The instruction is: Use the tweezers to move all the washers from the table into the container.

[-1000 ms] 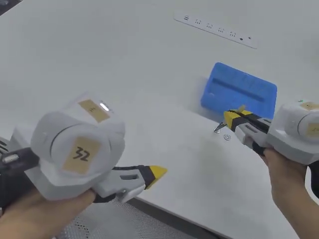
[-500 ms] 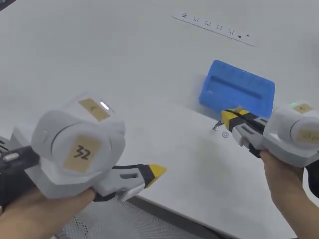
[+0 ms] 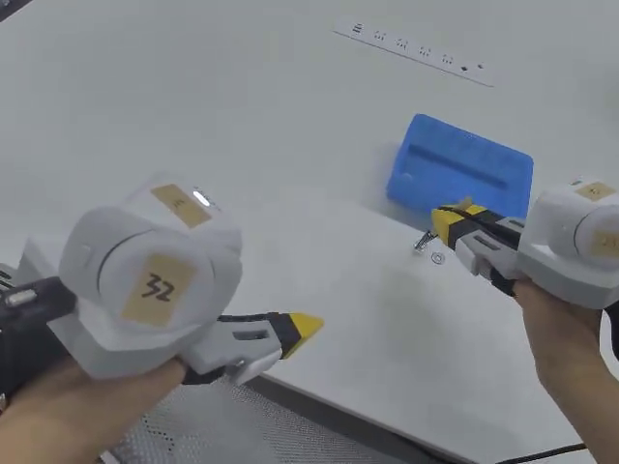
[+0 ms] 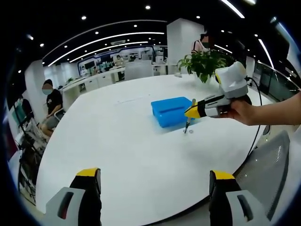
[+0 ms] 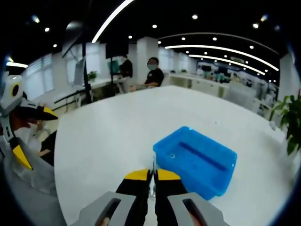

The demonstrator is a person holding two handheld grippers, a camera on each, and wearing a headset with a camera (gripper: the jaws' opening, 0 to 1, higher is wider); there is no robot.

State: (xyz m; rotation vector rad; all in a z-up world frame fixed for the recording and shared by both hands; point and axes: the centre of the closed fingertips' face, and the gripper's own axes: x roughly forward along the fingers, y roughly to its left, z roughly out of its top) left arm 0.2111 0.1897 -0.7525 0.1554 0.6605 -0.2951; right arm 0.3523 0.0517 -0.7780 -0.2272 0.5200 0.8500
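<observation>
While the left claw [image 4: 154, 174] hangs apart, the right claw [image 3: 442, 220] grips the tweezers [image 3: 423, 242], tips by a washer [image 3: 438, 258] at six o'clock of the container [image 3: 459, 169].

You have two grippers in front of you, the left gripper [image 3: 298, 333] and the right gripper [image 5: 151, 175], each with two yellow-tipped jaws. There is one pair of tweezers [image 3: 423, 242], one blue container [image 3: 462, 169] and one desk [image 3: 242, 145]. On the bare desk you can count one washer [image 3: 438, 258], just beside the tweezers' tips. Inside the container you can see one small ring-like speck [image 5: 172, 155], too small to name for certain. One white power strip [image 3: 416, 53] lies toward the far side of the desk. Past the desk you can count one potted plant [image 4: 204, 63]. In the right gripper view there are two people, one person [image 5: 153, 70] and a second person [image 5: 124, 66] beside them.
</observation>
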